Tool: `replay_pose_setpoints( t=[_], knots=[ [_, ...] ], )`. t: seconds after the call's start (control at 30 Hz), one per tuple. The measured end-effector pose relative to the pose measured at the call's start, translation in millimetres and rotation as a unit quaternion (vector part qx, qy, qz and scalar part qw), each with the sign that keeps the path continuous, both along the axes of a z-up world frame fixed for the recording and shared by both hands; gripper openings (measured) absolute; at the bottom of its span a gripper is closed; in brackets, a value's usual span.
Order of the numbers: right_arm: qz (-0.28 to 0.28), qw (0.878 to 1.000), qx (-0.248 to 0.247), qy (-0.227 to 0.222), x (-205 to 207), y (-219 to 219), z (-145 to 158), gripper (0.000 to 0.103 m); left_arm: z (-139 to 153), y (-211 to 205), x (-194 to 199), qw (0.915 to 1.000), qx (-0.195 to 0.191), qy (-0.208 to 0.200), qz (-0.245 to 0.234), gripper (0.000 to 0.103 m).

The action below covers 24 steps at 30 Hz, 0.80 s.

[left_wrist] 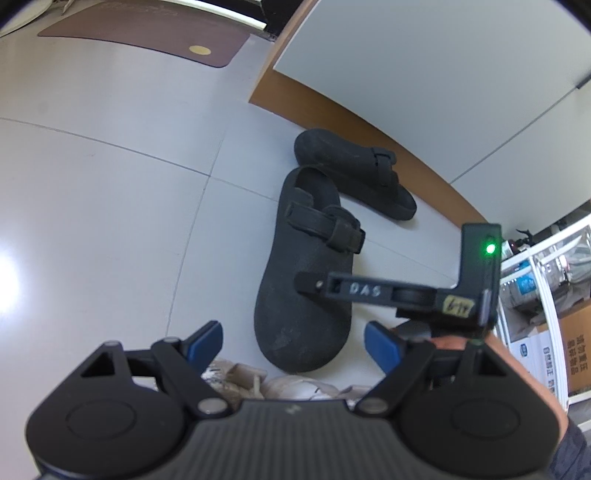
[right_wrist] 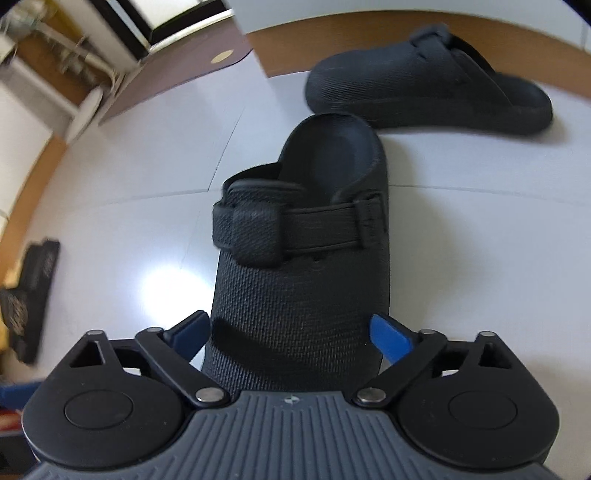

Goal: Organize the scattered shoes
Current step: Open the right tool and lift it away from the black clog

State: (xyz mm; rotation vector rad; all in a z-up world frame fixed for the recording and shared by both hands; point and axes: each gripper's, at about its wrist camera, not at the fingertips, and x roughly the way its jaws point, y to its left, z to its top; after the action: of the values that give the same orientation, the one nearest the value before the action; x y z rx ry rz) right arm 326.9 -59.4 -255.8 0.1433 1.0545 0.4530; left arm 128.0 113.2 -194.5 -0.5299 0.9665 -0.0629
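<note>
Your right gripper (right_wrist: 291, 332) straddles the near clog (right_wrist: 306, 258) unclamped, left gripper (left_wrist: 293, 343) wide and empty; pair (left_wrist: 354, 173) not yet aligned.

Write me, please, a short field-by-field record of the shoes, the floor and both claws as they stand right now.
near clog: black clog, toe toward the camera, strap across its instep
far clog: second black clog, by the wooden skirting, lying crosswise to the first
floor: pale tiled floor, brown mat farther off
right claw: right claw open, astride the near clog's toe, pads not pressing
left claw: left claw open, holding nothing
pair: not yet lined up
</note>
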Motion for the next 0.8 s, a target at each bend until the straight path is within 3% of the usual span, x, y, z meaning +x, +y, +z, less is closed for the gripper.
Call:
replay_pose_setpoints(
  t=[0.17, 0.37, 0.6, 0.8],
  knots=[
    [-0.021, 0.999, 0.014, 0.034, 3.1, -10.4, -2.1, 0.102, -1.0, 3.8, 0.6, 1.0000, -0.003, -0.001, 0.005, 0.086],
    [-0.045, 0.998, 0.013, 0.045, -0.3, -14.0, -2.1, 0.100, -1.9, 7.9, 3.9, 1.0000, 0.001, -0.001, 0.009, 0.086],
    [-0.019, 0.999, 0.009, 0.028, -2.8, -17.1, 2.5, 0.100, -0.1, 6.6, 9.7, 0.9999, 0.013, -0.003, 0.002, 0.086],
    [-0.025, 0.999, 0.034, -0.010, -25.1, -40.9, 41.5, 0.100, 18.8, 8.7, 17.9, 0.9981, 0.058, -0.010, -0.016, 0.086]
  ],
)
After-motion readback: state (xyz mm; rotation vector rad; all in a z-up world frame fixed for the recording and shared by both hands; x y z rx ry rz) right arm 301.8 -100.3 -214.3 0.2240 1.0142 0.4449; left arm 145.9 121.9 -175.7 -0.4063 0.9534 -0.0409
